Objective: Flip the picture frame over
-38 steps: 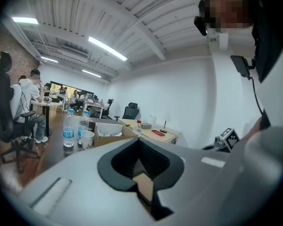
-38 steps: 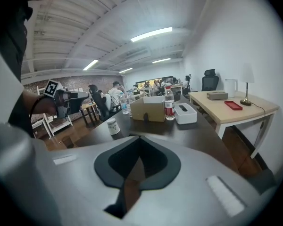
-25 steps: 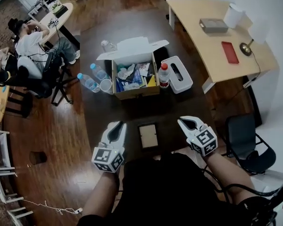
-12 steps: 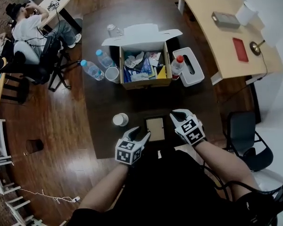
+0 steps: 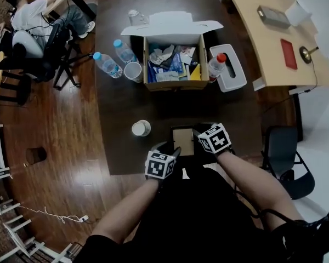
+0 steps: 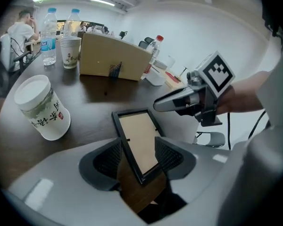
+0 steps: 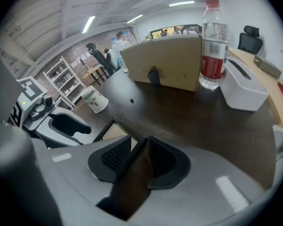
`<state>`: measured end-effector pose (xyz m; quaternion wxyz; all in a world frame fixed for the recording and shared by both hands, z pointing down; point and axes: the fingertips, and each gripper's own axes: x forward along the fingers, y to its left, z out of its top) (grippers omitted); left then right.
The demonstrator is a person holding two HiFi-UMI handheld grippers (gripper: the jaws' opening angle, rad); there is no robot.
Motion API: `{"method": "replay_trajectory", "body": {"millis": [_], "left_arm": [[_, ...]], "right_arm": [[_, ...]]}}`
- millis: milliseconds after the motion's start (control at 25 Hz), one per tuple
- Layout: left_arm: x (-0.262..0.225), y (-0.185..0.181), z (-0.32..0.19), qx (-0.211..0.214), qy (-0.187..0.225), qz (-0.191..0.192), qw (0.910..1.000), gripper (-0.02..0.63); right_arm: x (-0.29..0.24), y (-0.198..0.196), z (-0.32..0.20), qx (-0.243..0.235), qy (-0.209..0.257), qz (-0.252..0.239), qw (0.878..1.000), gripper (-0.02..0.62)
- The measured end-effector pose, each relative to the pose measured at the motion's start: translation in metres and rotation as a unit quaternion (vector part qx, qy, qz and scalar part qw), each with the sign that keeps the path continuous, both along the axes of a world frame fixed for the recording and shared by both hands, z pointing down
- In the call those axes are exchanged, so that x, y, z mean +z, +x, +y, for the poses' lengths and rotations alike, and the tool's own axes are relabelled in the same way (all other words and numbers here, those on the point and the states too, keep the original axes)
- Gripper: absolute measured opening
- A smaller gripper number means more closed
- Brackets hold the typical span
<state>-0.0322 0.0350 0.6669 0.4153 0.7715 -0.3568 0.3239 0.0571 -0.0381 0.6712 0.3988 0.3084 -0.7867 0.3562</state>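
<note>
The picture frame [image 5: 182,140] lies flat on the dark table [image 5: 153,108], close to the near edge, its tan panel facing up inside a black border. Both grippers are down at it. The left gripper [image 5: 171,152] comes in at the frame's near left corner; its fingers have just been opening and stand spread, with that corner of the frame [image 6: 137,138] lying between them and the pads not pressed on it. The right gripper [image 5: 197,131] sits at the frame's right side; its fingers have also just been opening and stand a little apart, with the frame's right rail [image 7: 114,128] running into the narrow gap, and I see no clear squeeze there either. Just left of the frame stands a paper cup [image 5: 141,128], apart from it. Farther back on the table is an open cardboard box [image 5: 174,85] full of odds and ends, with a red-capped bottle [image 5: 216,66] beside its right wall and a white container [image 5: 238,78] next to that.
</note>
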Motion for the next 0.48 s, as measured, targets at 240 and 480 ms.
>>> {"method": "replay_trajectory", "body": {"millis": [240, 480], "left_arm": [[0.012, -0.002, 0.011, -0.018, -0.027, -0.007, 0.9995, 0.219], [0.019, -0.001, 0.007, -0.026, -0.026, -0.018, 0.9992, 0.219]], "right_arm": [[0.013, -0.007, 0.000, 0.003, -0.029, 0.001, 1.000, 0.127], [0.024, -0.007, 0.000, -0.008, -0.037, 0.017, 0.999, 0.127]]}}
